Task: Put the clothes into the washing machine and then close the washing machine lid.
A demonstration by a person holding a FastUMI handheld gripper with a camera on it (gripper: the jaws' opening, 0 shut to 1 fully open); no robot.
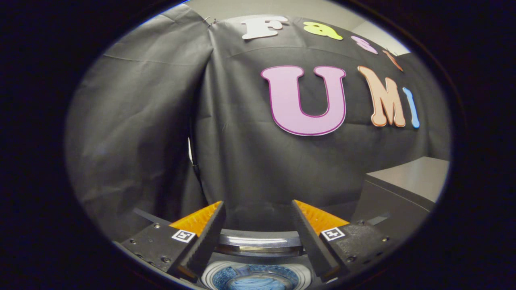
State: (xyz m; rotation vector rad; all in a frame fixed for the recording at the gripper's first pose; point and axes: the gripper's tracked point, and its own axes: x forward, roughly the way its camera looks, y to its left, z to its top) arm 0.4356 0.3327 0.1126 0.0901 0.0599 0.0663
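Hovering wide open and empty, the tool (pixel 258 209) overlooks the washing machine's (pixel 258 278) round drum.

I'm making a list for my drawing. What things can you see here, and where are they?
Washing machine: one, pale with a raised see-through lid, below and between the fingers.
Clothes: one blue bundle, inside the drum.
Cloth wall: one, black, beyond the fingers.
Box-like unit: one, grey, beside the machine, past one finger.
Claw: one, fingers spread apart, holding nothing, above the machine.
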